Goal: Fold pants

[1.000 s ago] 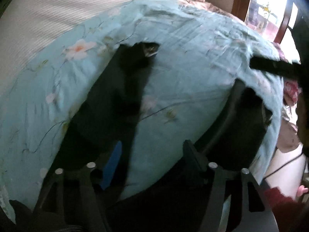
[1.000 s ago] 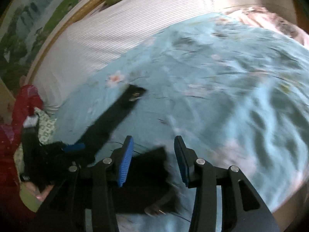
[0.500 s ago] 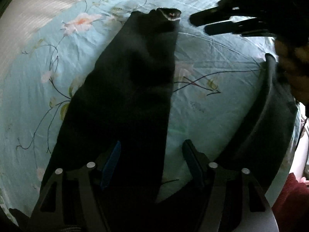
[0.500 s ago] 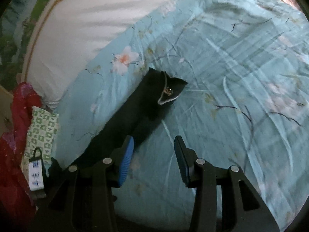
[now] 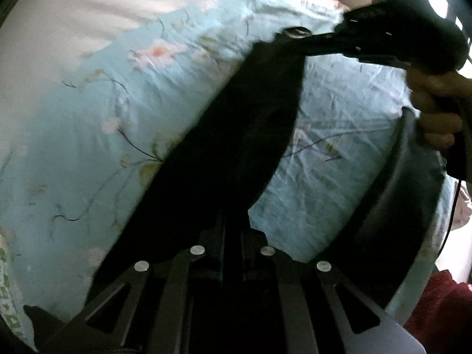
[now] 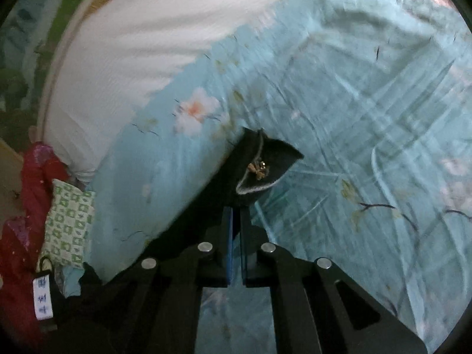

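Pants (image 5: 236, 135) lie on the bedsheet (image 5: 88, 124), their length running straight ahead from your left gripper (image 5: 233, 236), clamped on the near end, to your right gripper (image 6: 236, 221), clamped on the far end.

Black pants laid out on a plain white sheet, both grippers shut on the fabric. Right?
Not quite. The black pants lie on a light blue floral sheet, not a plain white one; the right wrist view shows it. The rest holds: the left gripper and right gripper are both shut on the fabric.
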Action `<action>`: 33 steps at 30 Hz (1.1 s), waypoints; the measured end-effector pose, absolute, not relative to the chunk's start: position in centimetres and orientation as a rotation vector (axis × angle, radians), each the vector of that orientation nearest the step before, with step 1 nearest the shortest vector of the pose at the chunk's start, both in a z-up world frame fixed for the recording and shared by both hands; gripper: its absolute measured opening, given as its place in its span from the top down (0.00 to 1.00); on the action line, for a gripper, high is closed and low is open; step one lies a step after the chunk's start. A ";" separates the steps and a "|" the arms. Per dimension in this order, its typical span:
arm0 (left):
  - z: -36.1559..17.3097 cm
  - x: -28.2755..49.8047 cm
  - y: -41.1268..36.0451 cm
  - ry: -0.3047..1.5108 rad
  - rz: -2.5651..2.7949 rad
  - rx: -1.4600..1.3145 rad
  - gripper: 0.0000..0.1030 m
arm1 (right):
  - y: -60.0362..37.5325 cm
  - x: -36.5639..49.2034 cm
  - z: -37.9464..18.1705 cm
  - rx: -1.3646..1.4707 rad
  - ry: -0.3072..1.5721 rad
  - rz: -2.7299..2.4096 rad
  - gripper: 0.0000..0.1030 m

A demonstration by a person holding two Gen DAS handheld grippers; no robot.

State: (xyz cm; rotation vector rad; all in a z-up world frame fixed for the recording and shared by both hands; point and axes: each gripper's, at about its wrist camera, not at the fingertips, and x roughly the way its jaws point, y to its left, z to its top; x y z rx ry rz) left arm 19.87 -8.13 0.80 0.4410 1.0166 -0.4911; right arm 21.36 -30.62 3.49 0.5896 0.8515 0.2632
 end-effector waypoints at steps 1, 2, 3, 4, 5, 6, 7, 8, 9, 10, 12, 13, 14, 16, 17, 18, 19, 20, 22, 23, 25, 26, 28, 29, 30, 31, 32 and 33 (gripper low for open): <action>1.6 19.5 -7.9 1.002 -0.492 0.433 0.95 | -30.8 20.6 4.3 0.594 0.832 0.272 0.95; 2.7 18.8 -7.7 0.981 -0.499 0.421 0.95 | -31.1 19.5 5.4 0.603 0.809 0.283 0.95; 3.3 18.7 -7.6 0.970 -0.504 0.416 0.95 | -31.2 18.8 6.0 0.605 0.798 0.289 0.95; 3.9 18.1 -7.4 0.953 -0.510 0.414 0.95 | -31.4 17.7 6.9 0.607 0.779 0.299 0.95; 4.6 17.2 -7.4 0.934 -0.513 0.418 0.95 | -31.5 16.9 7.4 0.606 0.769 0.303 0.95; 5.1 16.2 -7.7 0.921 -0.516 0.421 0.95 | -31.7 15.8 8.1 0.607 0.757 0.310 0.95; 5.7 15.2 -7.7 0.908 -0.528 0.420 0.95 | -31.8 14.7 8.6 0.606 0.746 0.316 0.95; 6.0 14.3 -7.6 0.902 -0.535 0.419 0.95 | -32.0 13.6 9.0 0.599 0.738 0.317 0.95; 6.2 13.6 -7.8 0.896 -0.541 0.418 0.95 | -32.1 12.7 9.1 0.594 0.733 0.315 0.95; 6.3 12.6 -7.9 0.887 -0.549 0.423 0.95 | -32.4 11.5 9.3 0.590 0.730 0.311 0.95; 6.4 11.7 -8.1 0.877 -0.559 0.430 0.95 | -32.8 9.9 9.0 0.586 0.739 0.304 0.95; 6.5 10.8 -8.2 0.872 -0.565 0.432 0.95 | -33.1 9.2 8.8 0.585 0.742 0.300 0.95; 6.5 10.1 -8.3 0.868 -0.574 0.432 0.95 | -33.3 8.3 8.7 0.583 0.742 0.296 0.95; 6.4 8.3 -8.2 0.863 -0.580 0.437 0.95 | -33.7 6.3 8.6 0.573 0.734 0.267 1.00; 6.2 7.9 -8.1 0.866 -0.585 0.438 0.95 | -33.9 5.6 8.5 0.567 0.730 0.253 1.00; 5.7 7.8 -8.0 0.875 -0.591 0.435 0.95 | -34.1 4.8 8.3 0.564 0.728 0.237 1.00; 5.2 7.4 -8.0 0.883 -0.591 0.432 0.95 | -34.3 4.2 8.0 0.564 0.729 0.222 1.00; 4.6 7.1 -8.1 0.896 -0.593 0.431 0.95 | -34.6 3.6 7.4 0.565 0.739 0.207 1.00; 3.6 6.7 -8.5 0.903 -0.589 0.444 0.95 | -34.9 3.1 5.9 0.574 0.775 0.179 1.00; 3.0 6.4 -8.7 0.908 -0.585 0.449 0.95 | -35.0 3.0 5.1 0.590 0.796 0.175 1.00; 2.3 6.2 -8.7 0.916 -0.577 0.446 0.95 | -34.9 2.6 4.0 0.591 0.827 0.163 1.00; 2.1 6.2 -8.8 0.922 -0.574 0.442 0.95 | -34.8 2.5 3.4 0.603 0.847 0.167 0.99; 1.6 6.3 -8.6 0.934 -0.569 0.428 0.95 | -35.1 1.8 2.3 0.681 0.864 0.177 0.98; 1.4 6.4 -8.5 0.940 -0.566 0.420 0.95 | -35.0 1.5 1.7 0.707 0.875 0.177 0.94; 1.3 6.5 -8.4 0.944 -0.565 0.413 0.95 | -34.8 1.2 1.2 0.715 0.888 0.182 0.80; 1.3 6.6 -8.3 0.948 -0.564 0.404 0.94 | -34.6 1.1 0.8 0.728 0.898 0.188 0.53; 1.2 6.6 -8.2 0.952 -0.564 0.396 0.94 | -34.5 0.8 0.5 0.750 0.886 0.196 0.43; 1.2 6.6 -8.2 0.953 -0.563 0.394 0.94 | -34.4 0.6 0.4 0.758 0.873 0.197 0.39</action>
